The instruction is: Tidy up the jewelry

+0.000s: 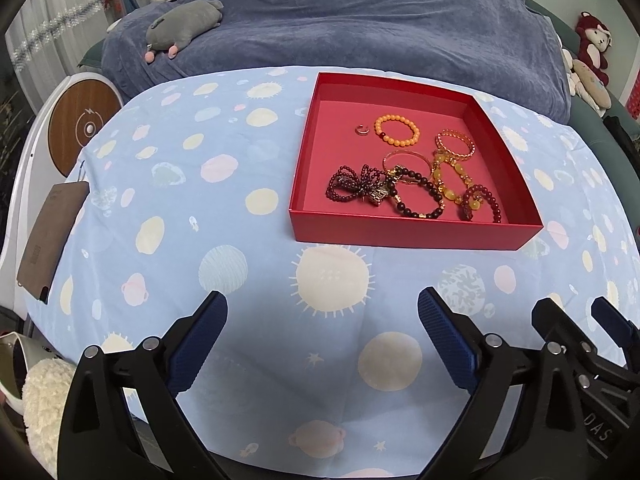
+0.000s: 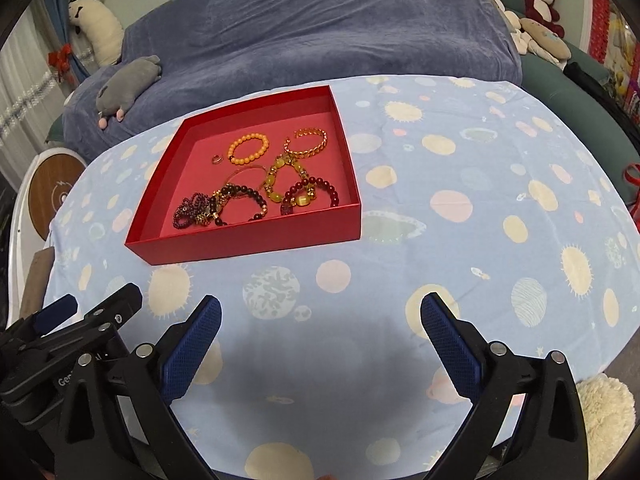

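The left tool [image 1: 322,304] hovers with its blue-padded fingers spread wide apart and holding nothing; the right tool [image 2: 320,308] is likewise spread and unladen, side by side with it above the light blue planet-print cloth [image 1: 224,208] covering the desk. Ahead sits a shallow square red cardboard box [image 1: 412,236]. Inside lie an orange bead bracelet [image 1: 397,129], a small silver ring [image 1: 362,129], a gold chain bangle [image 1: 456,143] and a tangle of dark red bead bracelets [image 1: 384,194].
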Action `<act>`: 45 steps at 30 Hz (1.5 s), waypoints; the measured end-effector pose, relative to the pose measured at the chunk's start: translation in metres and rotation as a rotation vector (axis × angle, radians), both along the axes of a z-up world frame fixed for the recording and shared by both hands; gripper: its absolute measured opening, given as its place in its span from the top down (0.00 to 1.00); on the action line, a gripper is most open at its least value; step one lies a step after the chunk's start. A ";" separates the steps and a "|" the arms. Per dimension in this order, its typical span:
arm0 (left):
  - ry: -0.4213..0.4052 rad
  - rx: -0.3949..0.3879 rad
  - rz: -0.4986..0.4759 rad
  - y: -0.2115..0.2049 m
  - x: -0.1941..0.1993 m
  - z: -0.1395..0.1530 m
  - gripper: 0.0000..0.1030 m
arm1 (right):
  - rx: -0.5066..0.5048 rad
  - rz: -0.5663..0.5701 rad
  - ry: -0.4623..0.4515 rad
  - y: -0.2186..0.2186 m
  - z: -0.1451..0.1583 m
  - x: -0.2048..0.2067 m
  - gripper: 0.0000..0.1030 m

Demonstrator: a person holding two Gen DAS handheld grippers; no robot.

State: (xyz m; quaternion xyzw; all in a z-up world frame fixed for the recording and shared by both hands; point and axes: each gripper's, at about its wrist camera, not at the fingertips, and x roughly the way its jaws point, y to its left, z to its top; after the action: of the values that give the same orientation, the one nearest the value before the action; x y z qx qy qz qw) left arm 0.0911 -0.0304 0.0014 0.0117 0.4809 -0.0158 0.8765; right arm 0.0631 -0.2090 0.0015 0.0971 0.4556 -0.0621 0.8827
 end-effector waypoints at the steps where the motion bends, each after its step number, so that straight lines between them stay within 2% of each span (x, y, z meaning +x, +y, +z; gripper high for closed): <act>1: 0.000 -0.002 -0.001 0.000 -0.001 0.000 0.10 | -0.008 0.002 -0.007 0.001 0.001 -0.001 0.07; 45: -0.062 -0.006 0.023 0.006 -0.008 0.013 0.10 | -0.048 0.008 -0.052 0.013 0.011 -0.009 0.07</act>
State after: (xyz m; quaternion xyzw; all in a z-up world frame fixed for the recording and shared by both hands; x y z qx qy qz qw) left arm 0.0829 -0.0241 0.0148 0.0041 0.4537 -0.0070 0.8911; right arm 0.0545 -0.1955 0.0129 0.0757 0.4311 -0.0671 0.8966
